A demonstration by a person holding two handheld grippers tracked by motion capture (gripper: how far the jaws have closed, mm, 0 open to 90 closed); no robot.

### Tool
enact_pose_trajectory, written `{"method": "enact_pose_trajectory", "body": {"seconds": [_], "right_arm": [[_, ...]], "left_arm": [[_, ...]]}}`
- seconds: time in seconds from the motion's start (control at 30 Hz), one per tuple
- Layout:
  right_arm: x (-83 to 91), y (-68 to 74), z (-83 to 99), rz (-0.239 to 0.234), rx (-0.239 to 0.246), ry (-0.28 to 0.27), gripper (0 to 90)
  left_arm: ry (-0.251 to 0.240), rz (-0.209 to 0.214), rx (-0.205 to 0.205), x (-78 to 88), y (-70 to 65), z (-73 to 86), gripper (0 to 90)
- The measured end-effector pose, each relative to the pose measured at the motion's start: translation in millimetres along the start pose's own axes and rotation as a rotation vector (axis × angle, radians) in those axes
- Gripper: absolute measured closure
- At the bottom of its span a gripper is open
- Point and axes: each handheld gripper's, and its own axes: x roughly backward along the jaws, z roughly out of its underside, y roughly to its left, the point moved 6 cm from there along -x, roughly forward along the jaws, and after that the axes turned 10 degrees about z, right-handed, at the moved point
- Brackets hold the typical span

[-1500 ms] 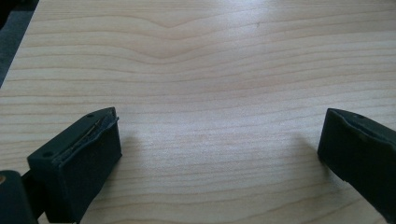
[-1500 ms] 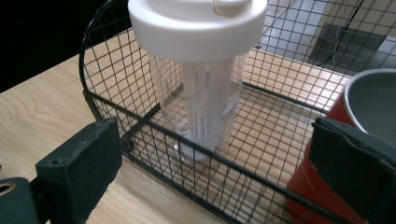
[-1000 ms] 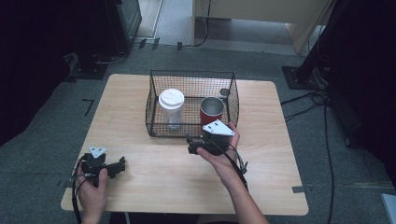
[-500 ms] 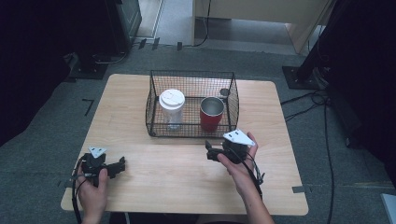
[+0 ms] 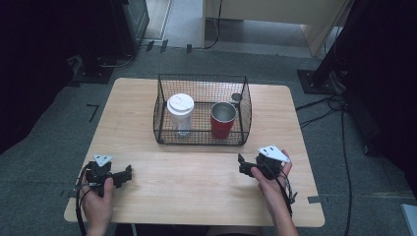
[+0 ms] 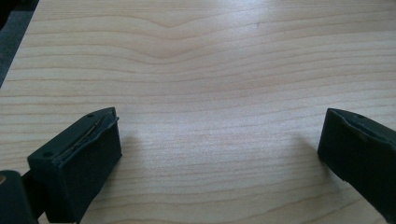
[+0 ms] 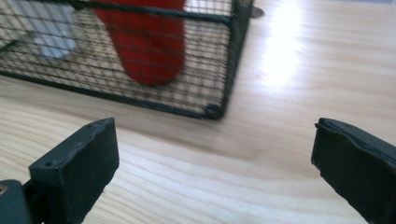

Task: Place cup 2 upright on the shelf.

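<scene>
- Red cup [image 5: 223, 119] upright in the wire basket [image 5: 244, 105], right side; white-lidded cup [image 5: 180, 113] at its left.
- Basket sits mid-far on the wood surface [image 5: 196, 182].
- Right gripper [image 5: 243, 164] near-right, just short of the basket's near right corner; fingers spread wide, holding nothing.
- Left gripper [image 5: 126, 173] near-left, well apart from the basket; fingers released over bare wood.

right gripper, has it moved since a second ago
Yes. The right gripper has drawn back from the wire basket toward the table's near right edge, jaws open.
</scene>
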Motion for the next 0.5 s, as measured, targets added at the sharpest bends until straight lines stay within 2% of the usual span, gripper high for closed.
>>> {"method": "enact_pose_trajectory", "body": {"seconds": [0.5], "right_arm": [[2.0,-53.7,36.0,0.089,-0.054,0.067,1.0]], "left_arm": [[0.0,0.0,0.001,0.0,-0.1,0.0,0.0]]}}
